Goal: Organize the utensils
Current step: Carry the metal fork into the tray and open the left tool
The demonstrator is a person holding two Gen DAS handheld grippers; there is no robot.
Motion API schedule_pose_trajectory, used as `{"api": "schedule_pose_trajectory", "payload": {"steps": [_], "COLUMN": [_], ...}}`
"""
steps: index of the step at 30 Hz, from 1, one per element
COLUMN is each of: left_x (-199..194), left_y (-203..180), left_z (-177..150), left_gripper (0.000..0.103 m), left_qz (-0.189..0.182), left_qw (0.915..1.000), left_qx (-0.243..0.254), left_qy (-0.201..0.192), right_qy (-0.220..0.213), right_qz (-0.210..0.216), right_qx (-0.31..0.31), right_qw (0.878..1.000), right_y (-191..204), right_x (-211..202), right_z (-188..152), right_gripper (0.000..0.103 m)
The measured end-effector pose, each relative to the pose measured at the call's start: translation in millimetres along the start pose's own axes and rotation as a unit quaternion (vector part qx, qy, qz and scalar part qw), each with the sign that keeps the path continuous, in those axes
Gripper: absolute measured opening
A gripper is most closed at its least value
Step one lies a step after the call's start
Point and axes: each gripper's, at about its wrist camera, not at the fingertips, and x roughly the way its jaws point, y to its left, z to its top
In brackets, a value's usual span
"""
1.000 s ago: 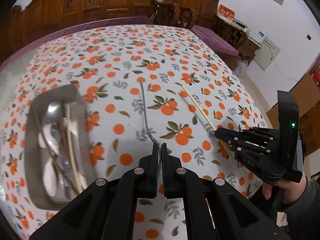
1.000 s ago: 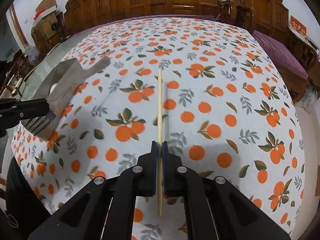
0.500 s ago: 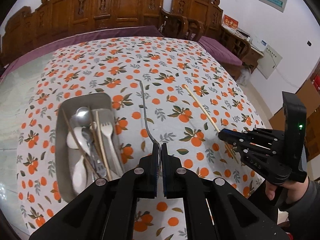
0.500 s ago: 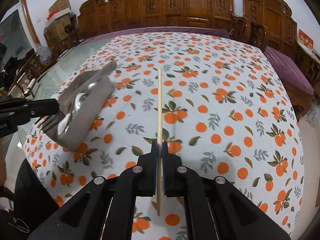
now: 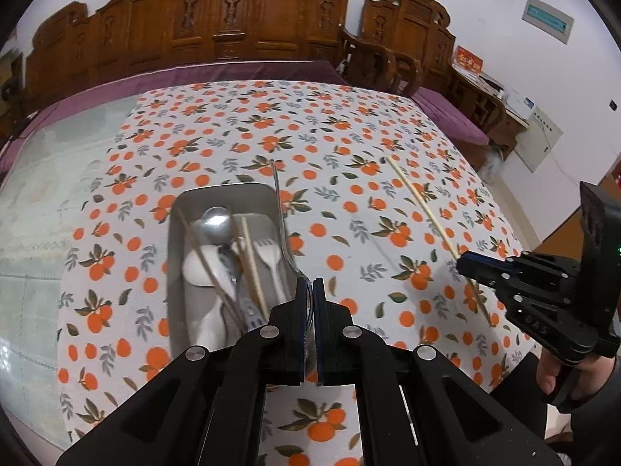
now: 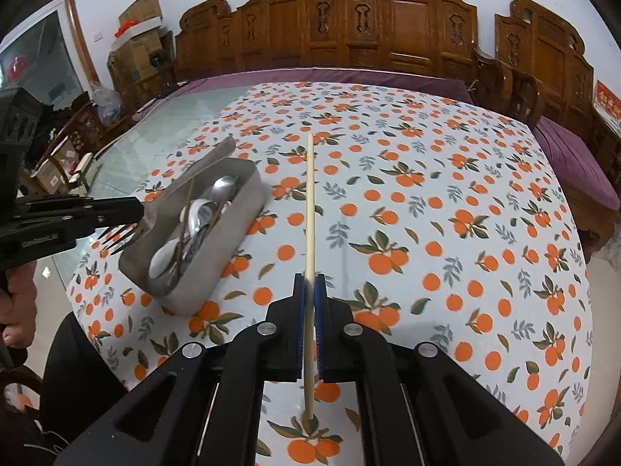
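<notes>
both tongs are carrying now, and both have come up off the surface since a second ago. the left tongs are clamped tight on a metal fork near its tines, the long handle pointing away toward the far side. in the left wrist view the metal tray has slid from the far left edge of the picture to just left of the tongs, so the fork's handle now crosses over the tray's right rim. that reads as the left hand travelling toward the tray.

the right tongs are shut on a wooden chopstick, gripped near its near end and held clear of the orange-print cloth. the tray lies to its left, well apart from the chopstick.

the tray already holds spoons, a pale fork and chopsticks, all lying lengthwise. judging by this, the fork is close to being dropped in; it needs to swing a little further left and line up with the tray's length before release. the chopstick should follow after.
</notes>
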Motion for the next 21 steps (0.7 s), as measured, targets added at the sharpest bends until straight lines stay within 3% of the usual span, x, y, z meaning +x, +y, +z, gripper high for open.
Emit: {"api": "schedule_pose_trajectory", "payload": {"steps": [21], "left_x": [41], "left_y": [59], "left_z": [-20], "left_gripper": [0.002], "left_qz": [0.028], "left_qw": [0.9984], "left_qx": [-0.037], "left_qy": [0.033], "right_qy": [0.020], "right_qz": [0.012], "right_qx": [-0.012], "right_qw": [1.000], "right_y": [23], "right_x": [19], "right_z": [2], "right_gripper": [0.006]}}
